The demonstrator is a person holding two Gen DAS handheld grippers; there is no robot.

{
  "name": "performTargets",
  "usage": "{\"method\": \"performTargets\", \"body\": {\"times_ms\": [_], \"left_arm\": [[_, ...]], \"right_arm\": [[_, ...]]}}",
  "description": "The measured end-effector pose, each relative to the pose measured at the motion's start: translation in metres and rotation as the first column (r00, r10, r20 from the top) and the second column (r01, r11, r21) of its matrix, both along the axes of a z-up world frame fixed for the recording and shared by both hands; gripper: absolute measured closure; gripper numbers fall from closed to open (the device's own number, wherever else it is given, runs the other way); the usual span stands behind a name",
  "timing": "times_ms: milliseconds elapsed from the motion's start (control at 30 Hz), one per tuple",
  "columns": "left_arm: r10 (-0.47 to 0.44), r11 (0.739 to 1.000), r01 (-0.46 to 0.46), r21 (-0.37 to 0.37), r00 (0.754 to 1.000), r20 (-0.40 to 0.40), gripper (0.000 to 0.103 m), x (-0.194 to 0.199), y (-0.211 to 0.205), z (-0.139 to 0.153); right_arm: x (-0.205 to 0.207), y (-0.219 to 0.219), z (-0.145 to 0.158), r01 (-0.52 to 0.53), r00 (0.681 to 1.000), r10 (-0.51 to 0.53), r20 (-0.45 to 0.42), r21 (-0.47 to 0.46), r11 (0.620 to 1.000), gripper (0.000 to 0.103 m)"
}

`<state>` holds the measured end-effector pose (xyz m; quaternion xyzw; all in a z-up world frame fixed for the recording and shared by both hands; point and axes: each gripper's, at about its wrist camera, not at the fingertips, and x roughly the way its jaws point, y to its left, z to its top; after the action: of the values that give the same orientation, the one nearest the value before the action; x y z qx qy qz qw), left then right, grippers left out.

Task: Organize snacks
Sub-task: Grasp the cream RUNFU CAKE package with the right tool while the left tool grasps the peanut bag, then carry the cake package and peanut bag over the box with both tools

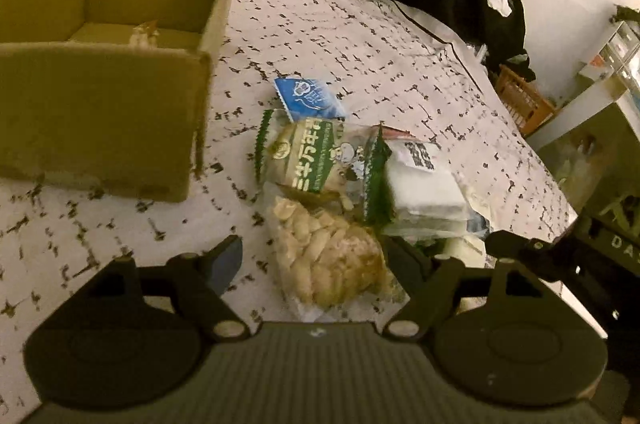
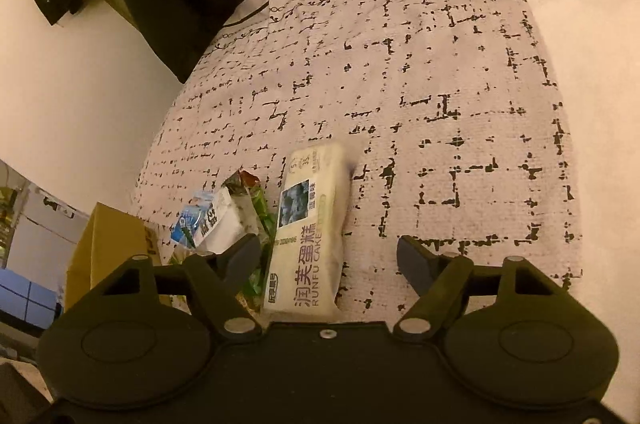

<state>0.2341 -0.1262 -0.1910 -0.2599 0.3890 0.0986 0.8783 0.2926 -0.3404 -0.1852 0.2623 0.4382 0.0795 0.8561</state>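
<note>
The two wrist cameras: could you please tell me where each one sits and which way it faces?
Left wrist: on the left tool, angled down at a snack pile and cardboard box; its fingers show, open.
Right wrist: on the right tool, angled down at a cake packet on the cloth; fingers open.
Shared: the blue packet, box, patterned cloth.

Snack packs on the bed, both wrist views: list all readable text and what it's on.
"RUNFU CAKE" under large Chinese characters "润芙蛋糕": cream cake pack, right wrist view.
"35": same pack, top corner; the rest of its small print is blurred.
Green-and-white pack: large white characters, upside down, not legible.
Blue sachet: white logo, unreadable.
White pack: black characters, blurred.
Clear bag of pale snacks: no text visible.
</note>
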Motion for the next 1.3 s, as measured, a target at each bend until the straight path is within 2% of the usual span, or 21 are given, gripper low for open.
{"method": "performTargets", "body": {"times_ms": [67,100,300,367,467,567,600,667,700,767,800,900,1300], "left_arm": [[-0.006,1.0,0.006,0.014,1.0,-0.01,0.037,0.005,-0.002,0.0],[-0.019,1.0,0.019,0.004,1.0,-0.005,0.048,0.007,-0.002,0.0],[-0.033,0.999,0.033,-0.011,0.999,-0.001,0.052,0.004,0.002,0.001],[-0.026,1.0,0.026,-0.012,1.0,0.018,0.06,-0.001,0.006,0.004],[-0.016,1.0,0.017,-0.02,1.0,0.01,0.061,-0.003,0.011,0.007],[0.0,0.999,0.001,-0.037,1.0,0.025,0.068,-0.008,0.017,0.01],[0.009,0.999,-0.008,-0.036,1.0,0.027,0.073,-0.01,0.02,0.012],[0.014,0.999,-0.013,-0.033,0.999,0.034,0.074,-0.016,0.024,0.016],[0.013,0.999,-0.012,-0.031,0.999,0.037,0.076,-0.018,0.025,0.017],[0.018,0.999,-0.016,-0.052,0.999,0.043,0.08,-0.023,0.03,0.018],[0.022,0.998,-0.02,-0.063,0.999,0.043,0.08,-0.025,0.032,0.018],[0.023,0.998,-0.019,-0.062,0.998,0.055,0.081,-0.03,0.034,0.022],[-0.016,0.998,0.024,-0.066,0.993,0.114,0.086,-0.054,0.032,0.05]], "right_arm": [[0.0,0.003,0.001,-0.012,1.0,0.012,0.007,-0.018,1.0,0.028],[0.0,0.006,0.001,-0.023,1.0,0.023,0.013,-0.037,0.999,0.028],[0.0,0.024,0.004,-0.094,0.995,0.099,0.028,-0.133,0.987,0.031],[0.0,0.028,0.004,-0.111,0.993,0.117,0.032,-0.15,0.982,0.031],[0.003,0.039,0.003,-0.142,0.988,0.151,0.032,-0.2,0.969,0.031],[0.004,0.051,0.003,-0.174,0.982,0.187,0.03,-0.253,0.952,0.031],[0.004,0.055,0.002,-0.187,0.979,0.201,0.027,-0.265,0.946,0.031],[0.004,0.06,0.002,-0.2,0.976,0.215,0.021,-0.294,0.935,0.031],[0.005,0.062,0.001,-0.204,0.976,0.219,0.014,-0.31,0.928,0.034],[0.004,0.065,0.0,-0.201,0.976,0.216,0.006,-0.34,0.919,0.045],[0.003,0.065,0.0,-0.201,0.976,0.216,0.005,-0.342,0.918,0.056],[0.0,0.059,0.002,-0.185,0.98,0.196,0.004,-0.323,0.928,0.063],[-0.011,0.046,0.023,-0.109,0.987,0.139,0.084,-0.292,0.95,0.067]]}}
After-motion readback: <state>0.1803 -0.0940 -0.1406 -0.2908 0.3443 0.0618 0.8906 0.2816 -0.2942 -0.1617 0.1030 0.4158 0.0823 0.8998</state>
